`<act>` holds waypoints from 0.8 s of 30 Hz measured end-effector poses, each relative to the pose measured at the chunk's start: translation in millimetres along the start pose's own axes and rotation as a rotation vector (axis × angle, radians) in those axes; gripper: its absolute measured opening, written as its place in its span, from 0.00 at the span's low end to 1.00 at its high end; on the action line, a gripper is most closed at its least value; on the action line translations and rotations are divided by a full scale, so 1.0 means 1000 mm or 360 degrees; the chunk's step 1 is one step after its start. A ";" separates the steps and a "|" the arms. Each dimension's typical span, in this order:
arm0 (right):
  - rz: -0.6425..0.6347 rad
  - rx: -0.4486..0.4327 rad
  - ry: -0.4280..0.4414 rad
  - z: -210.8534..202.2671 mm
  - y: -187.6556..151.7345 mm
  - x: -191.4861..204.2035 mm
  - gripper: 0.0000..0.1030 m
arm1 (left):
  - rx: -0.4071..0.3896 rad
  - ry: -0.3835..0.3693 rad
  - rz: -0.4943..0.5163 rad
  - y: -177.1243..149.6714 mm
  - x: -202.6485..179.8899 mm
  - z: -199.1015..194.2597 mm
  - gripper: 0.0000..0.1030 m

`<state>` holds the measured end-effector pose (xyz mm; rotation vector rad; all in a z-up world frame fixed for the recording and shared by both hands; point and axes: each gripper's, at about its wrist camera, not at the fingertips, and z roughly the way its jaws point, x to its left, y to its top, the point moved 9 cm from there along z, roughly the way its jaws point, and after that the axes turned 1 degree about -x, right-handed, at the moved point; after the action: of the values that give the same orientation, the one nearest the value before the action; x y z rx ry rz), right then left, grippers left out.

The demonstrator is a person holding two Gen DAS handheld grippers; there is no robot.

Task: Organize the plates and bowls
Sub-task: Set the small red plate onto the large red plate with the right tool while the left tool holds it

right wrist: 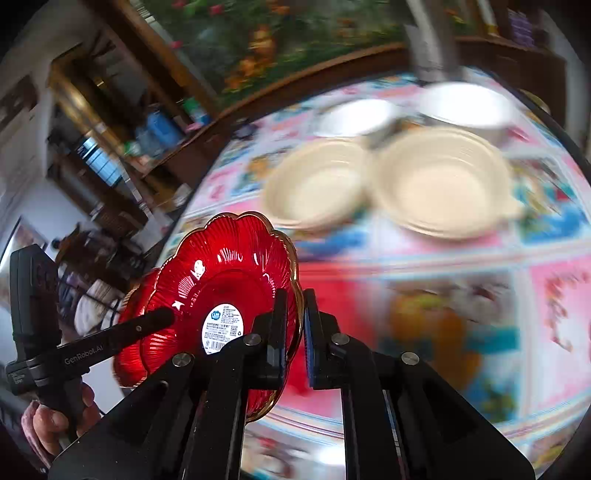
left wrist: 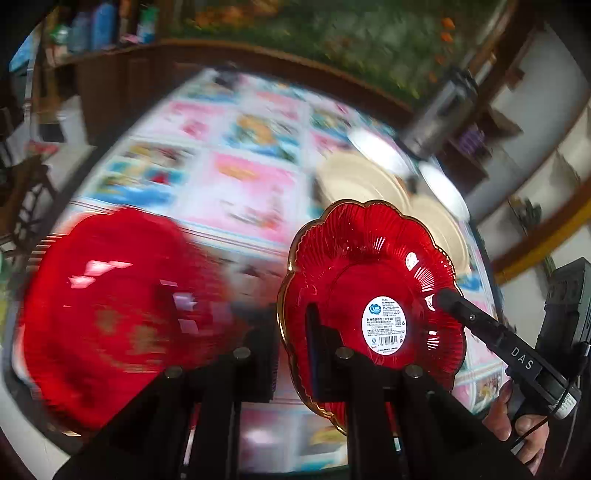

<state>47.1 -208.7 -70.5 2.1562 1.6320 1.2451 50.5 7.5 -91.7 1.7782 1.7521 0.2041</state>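
Note:
A red scalloped glass plate (left wrist: 369, 273) with a gold rim and a white label is held upright above the table, its underside facing both cameras. My left gripper (left wrist: 291, 339) is shut on its left rim. My right gripper (right wrist: 293, 332) is shut on its right rim (right wrist: 236, 266). A second red plate (left wrist: 110, 317) lies blurred at the lower left in the left wrist view. Two cream plates (right wrist: 321, 184) (right wrist: 439, 184) and two white bowls (right wrist: 354, 116) (right wrist: 465, 105) sit on the table beyond.
The table wears a colourful pink and blue patterned cloth (right wrist: 461, 302). A dark wooden ledge (left wrist: 258, 62) and shelves with bottles (left wrist: 96, 26) run behind the table. The background is motion-blurred.

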 end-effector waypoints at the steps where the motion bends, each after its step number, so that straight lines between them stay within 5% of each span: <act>1: -0.0034 0.0007 0.0026 0.004 0.002 0.014 0.07 | -0.0038 0.0033 -0.0027 0.003 0.016 -0.011 0.11; 11: -0.0345 0.0164 0.0186 0.076 -0.016 0.151 0.07 | -0.0152 0.0283 -0.0254 0.008 0.135 -0.052 0.11; 24: -0.0427 0.0367 0.0056 0.146 -0.050 0.164 0.09 | 0.0002 0.0387 -0.0333 -0.013 0.194 -0.019 0.13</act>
<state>121.3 0.4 -109.0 1.9550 2.0888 1.0676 50.6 195.3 -144.0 1.6104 2.0952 0.3428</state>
